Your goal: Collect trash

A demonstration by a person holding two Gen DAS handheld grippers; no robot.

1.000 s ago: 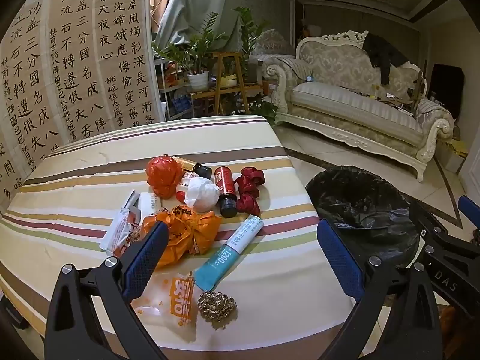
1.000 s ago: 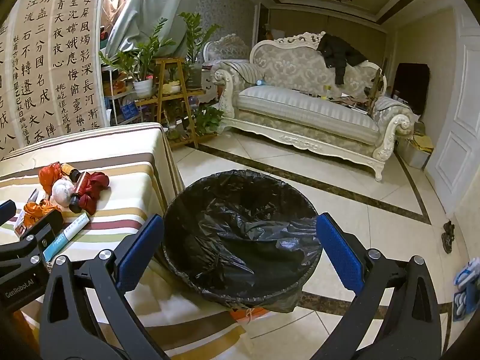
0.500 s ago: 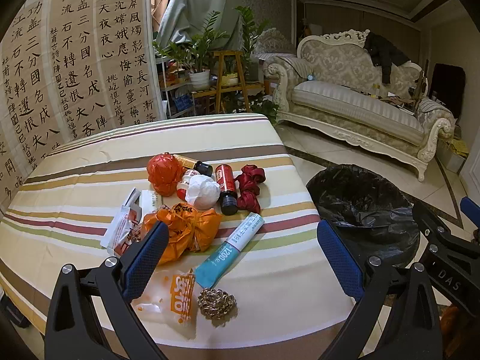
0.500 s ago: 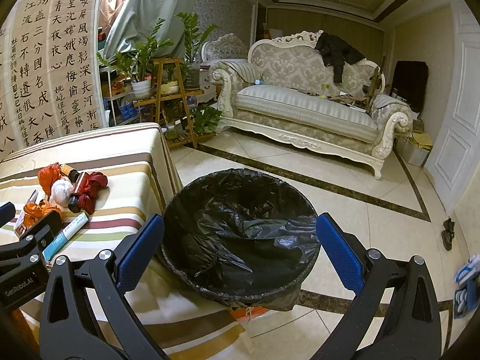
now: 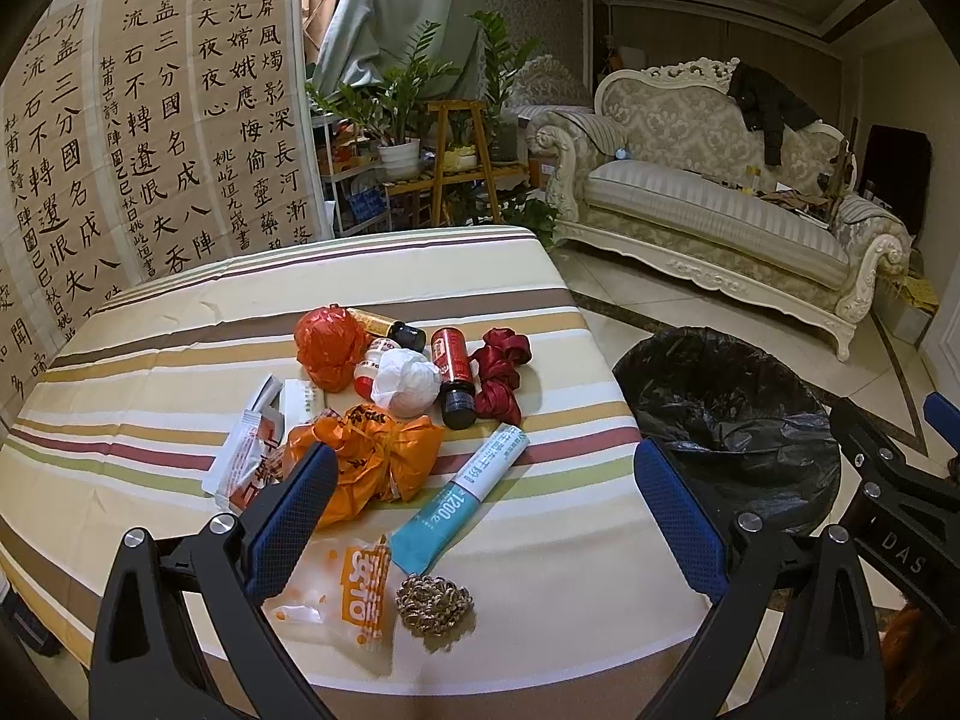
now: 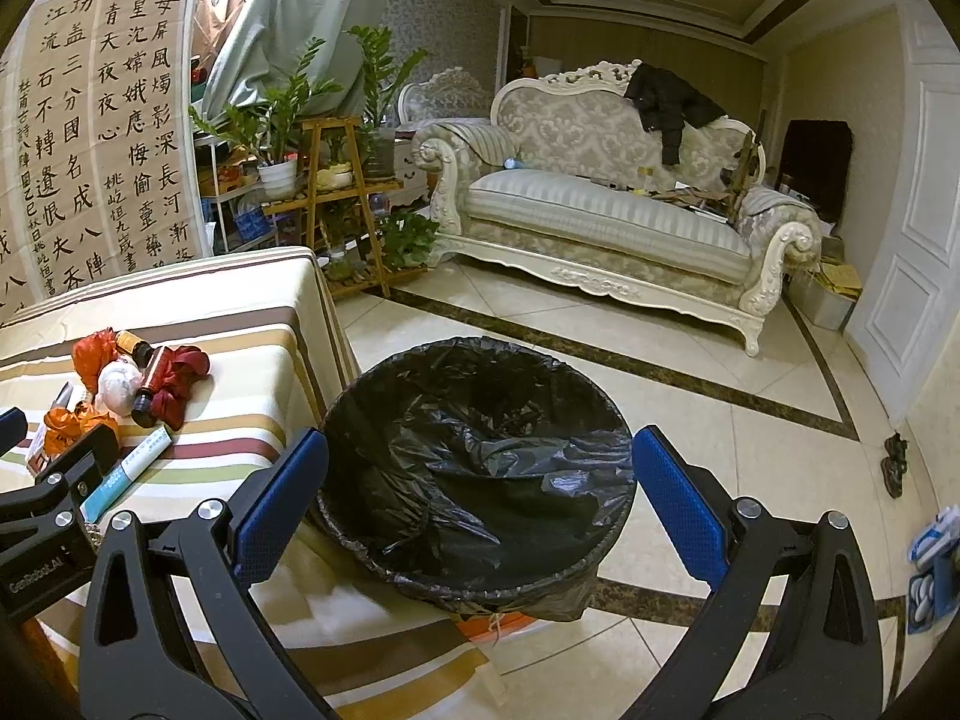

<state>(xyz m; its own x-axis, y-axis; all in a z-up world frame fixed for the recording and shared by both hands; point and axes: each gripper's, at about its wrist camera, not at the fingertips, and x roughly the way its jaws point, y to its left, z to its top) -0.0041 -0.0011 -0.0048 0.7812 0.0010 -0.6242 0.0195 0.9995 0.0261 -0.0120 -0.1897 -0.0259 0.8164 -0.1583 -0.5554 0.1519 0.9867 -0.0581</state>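
A heap of trash lies on the striped tablecloth (image 5: 150,372): an orange bag (image 5: 378,456), a red-orange bag (image 5: 327,345), a white wad (image 5: 405,387), a red bottle (image 5: 453,372), a dark red ribbon (image 5: 501,372), a teal tube (image 5: 465,495), a clear orange-printed wrapper (image 5: 342,588) and a metal scourer (image 5: 433,603). My left gripper (image 5: 480,516) hovers open above the tube and scourer, empty. My right gripper (image 6: 474,495) hangs open over the black-lined bin (image 6: 474,468), holding nothing.
The bin (image 5: 726,414) stands on the tiled floor just right of the table's edge. A cream sofa (image 6: 606,228) and a plant stand (image 6: 336,180) sit beyond. Calligraphy sheets (image 5: 150,138) cover the wall behind the table. Slippers (image 6: 930,570) lie at far right.
The left wrist view has crept slightly forward and up over the trash heap. The right gripper has barely shifted above the bin. Both stay open.
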